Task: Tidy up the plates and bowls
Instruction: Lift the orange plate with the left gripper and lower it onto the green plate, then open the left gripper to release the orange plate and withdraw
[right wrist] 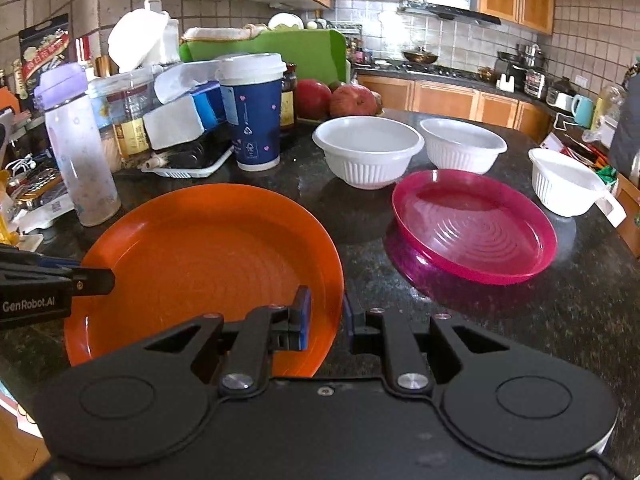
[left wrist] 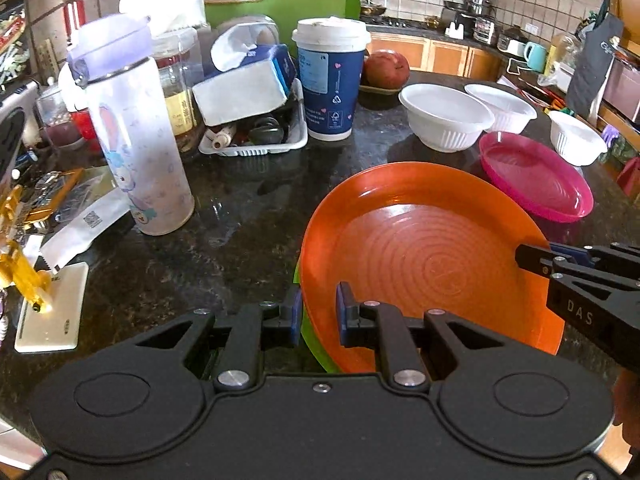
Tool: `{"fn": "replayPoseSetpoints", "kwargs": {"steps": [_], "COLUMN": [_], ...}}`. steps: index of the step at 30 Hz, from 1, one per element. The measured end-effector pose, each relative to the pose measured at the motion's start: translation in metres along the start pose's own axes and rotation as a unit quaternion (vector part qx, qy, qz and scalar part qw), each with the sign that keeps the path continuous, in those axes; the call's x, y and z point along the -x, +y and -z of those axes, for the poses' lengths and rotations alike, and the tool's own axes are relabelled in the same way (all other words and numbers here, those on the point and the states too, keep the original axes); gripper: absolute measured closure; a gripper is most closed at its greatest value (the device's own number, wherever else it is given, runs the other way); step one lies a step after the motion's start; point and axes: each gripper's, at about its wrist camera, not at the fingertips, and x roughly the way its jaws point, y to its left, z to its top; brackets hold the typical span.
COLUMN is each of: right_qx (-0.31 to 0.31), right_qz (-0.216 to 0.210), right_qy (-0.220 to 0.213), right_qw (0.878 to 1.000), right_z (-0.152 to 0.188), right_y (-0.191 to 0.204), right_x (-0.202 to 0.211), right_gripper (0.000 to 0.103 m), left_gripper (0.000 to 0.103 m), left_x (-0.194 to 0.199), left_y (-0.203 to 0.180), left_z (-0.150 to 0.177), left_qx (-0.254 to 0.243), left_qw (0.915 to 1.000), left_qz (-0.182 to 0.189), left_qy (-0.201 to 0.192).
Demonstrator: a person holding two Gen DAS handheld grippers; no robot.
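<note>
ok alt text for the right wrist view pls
The right tool grips the near rim of an orange plate on a dark stone counter, with the left tool on its far-left rim. Beyond lie a pink plate, three white bowls and a blue paper cup.

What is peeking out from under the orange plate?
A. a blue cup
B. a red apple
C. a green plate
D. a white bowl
C. In the left wrist view, a green plate edge shows just beneath the orange plate, and the left claw pinches both rims together.
</note>
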Motion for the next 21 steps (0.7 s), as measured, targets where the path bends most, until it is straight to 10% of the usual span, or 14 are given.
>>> {"fn": "replayPoseSetpoints", "kwargs": {"steps": [14,21], "right_qx": [-0.004,-0.002], "right_qz": [0.015,0.02], "right_qy": [0.01,0.006], "right_qw": [1.0,1.0], "right_z": [0.002,0.0], "right_y": [0.008,0.01], "right_x": [-0.014,-0.015], "right_gripper": [0.083,0.083], "left_gripper": [0.079,0.058], "left_x": [-0.01,-0.005], "left_y": [0.006,0.003], "left_z": [0.0,0.003], "left_qx": [-0.014,-0.036], "left_qw": [0.9999,0.9992], "left_qz": [0.004,-0.002], "left_qy": [0.004,-0.018]}}
